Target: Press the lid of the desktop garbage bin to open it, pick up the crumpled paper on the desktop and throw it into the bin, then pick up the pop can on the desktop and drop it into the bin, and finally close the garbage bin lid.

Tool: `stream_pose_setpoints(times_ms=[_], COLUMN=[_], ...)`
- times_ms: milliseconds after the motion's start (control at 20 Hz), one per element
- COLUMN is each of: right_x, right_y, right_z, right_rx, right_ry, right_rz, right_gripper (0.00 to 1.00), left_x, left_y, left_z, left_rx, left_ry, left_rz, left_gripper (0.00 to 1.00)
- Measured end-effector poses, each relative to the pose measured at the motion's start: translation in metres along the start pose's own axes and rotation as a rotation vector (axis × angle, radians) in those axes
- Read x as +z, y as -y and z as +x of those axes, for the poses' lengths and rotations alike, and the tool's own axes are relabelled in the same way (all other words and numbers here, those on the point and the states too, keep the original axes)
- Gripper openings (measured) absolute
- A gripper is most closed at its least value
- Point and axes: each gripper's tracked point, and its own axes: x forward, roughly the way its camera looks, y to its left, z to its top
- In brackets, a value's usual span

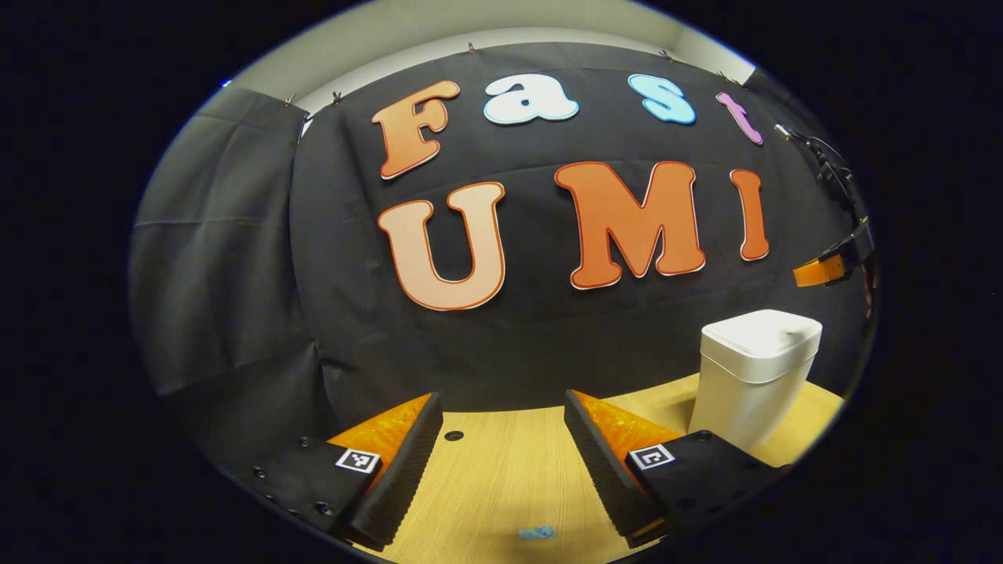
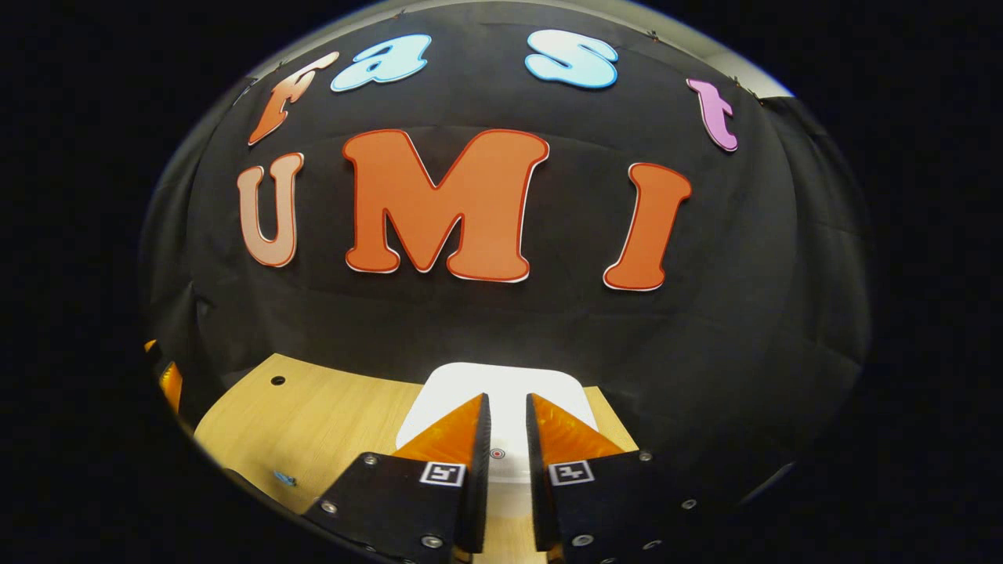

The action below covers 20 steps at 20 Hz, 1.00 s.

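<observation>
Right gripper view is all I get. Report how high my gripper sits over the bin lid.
Observer: In the left gripper view the right gripper hangs above the bin, with a clear gap to the lid.
Operator: Give me the lid's state from the side.
Observer: Shut, sitting flush on the bin's body where I can see it.
Operator: Now the left gripper.
Observer: The left gripper is open wide over the wooden table, holding nothing.
</observation>
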Motion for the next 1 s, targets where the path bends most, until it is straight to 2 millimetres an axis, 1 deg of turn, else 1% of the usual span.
stream_pose_setpoints(times_ms=[100,150,200,300,650,900,1000], right_x=[-0.007,-0.011,-0.016,-0.024,-0.051,-0.065,-0.063], right_y=[0.004,0.005,0.002,-0.004,-0.013,-0.016,-0.019], right_z=[0.005,0.007,0.009,0.014,0.026,0.04,0.044], right_rx=[0.003,0.009,0.027,0.057,0.1,0.123,0.135], right_ry=[-0.02,-0.035,-0.053,-0.08,-0.149,-0.19,-0.18], right_rz=[0.01,0.022,0.036,0.045,0.017,0.028,0.036], right_gripper=[0.13,0.09,0.02,0.01,0.01,0.01,0.01], left_x=[-0.001,0.0,-0.002,-0.003,-0.008,-0.012,-0.014], left_y=[0.002,0.004,0.005,0.007,0.013,0.017,0.022], left_z=[0.0,0.0,-0.001,0.0,-0.007,-0.008,-0.006], left_rx=[0.007,0.012,0.015,0.022,0.038,0.059,0.06], left_ry=[-0.006,-0.009,-0.012,-0.018,-0.041,-0.054,-0.065], left_rz=[0.002,0.004,0.005,0.009,0.017,0.02,0.023], left_gripper=[0.99,0.99,0.99,0.99,0.99,0.99,0.99])
